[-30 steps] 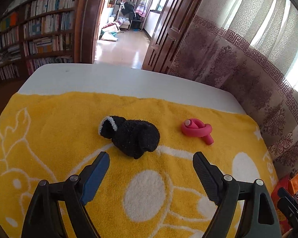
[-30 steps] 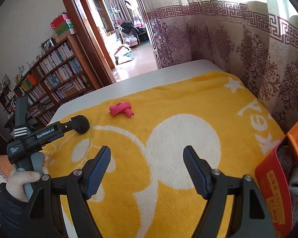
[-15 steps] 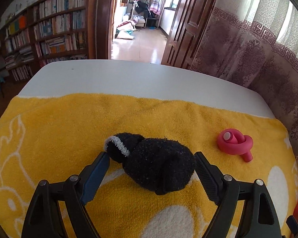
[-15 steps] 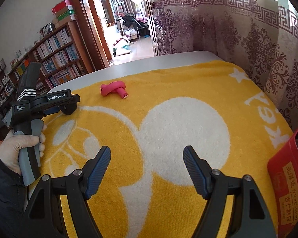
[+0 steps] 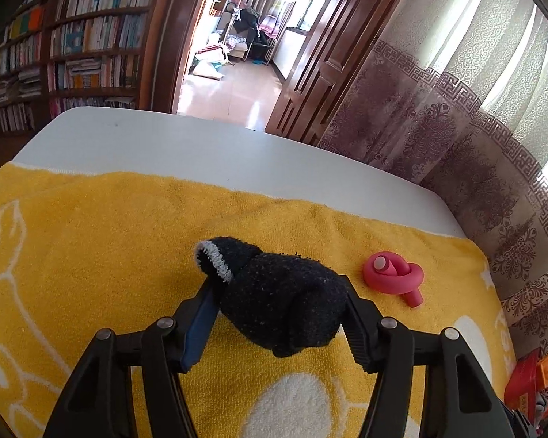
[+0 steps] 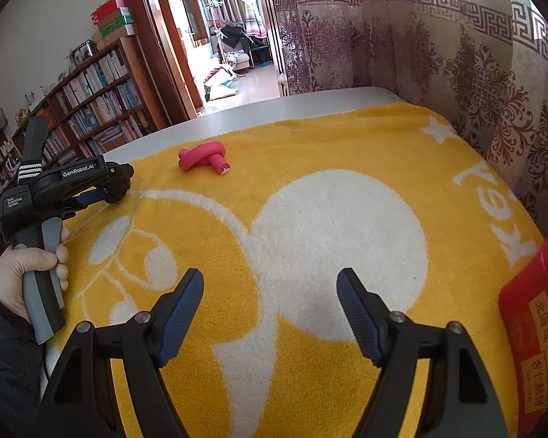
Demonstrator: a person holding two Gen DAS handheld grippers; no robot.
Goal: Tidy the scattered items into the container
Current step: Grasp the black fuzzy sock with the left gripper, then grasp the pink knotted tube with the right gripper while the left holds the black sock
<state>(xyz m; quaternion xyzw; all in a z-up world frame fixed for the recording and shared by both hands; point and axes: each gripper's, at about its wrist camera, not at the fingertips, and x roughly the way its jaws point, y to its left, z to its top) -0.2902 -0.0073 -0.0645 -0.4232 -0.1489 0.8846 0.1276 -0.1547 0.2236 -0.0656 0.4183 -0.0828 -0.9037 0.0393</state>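
A balled black sock (image 5: 277,303) with a grey-white cuff sits between the fingers of my left gripper (image 5: 278,314), which is shut on it over the yellow towel (image 5: 91,241). A pink knotted foam roller (image 5: 392,273) lies on the towel to the sock's right; it also shows in the right wrist view (image 6: 204,157). My right gripper (image 6: 270,310) is open and empty above the towel. The red container (image 6: 533,339) stands at the right edge; its corner shows in the left wrist view (image 5: 529,383). The left gripper's body (image 6: 73,186) shows at the left of the right wrist view.
The towel covers a white table (image 5: 164,142) whose bare strip runs along the far side. Patterned curtains (image 6: 438,54) hang close behind the right edge. A bookshelf (image 5: 73,58) and an open doorway (image 5: 233,54) lie beyond the table.
My left gripper moved forward over the black sock and closed on it. My right gripper stayed open and shifted a little toward the towel's middle.
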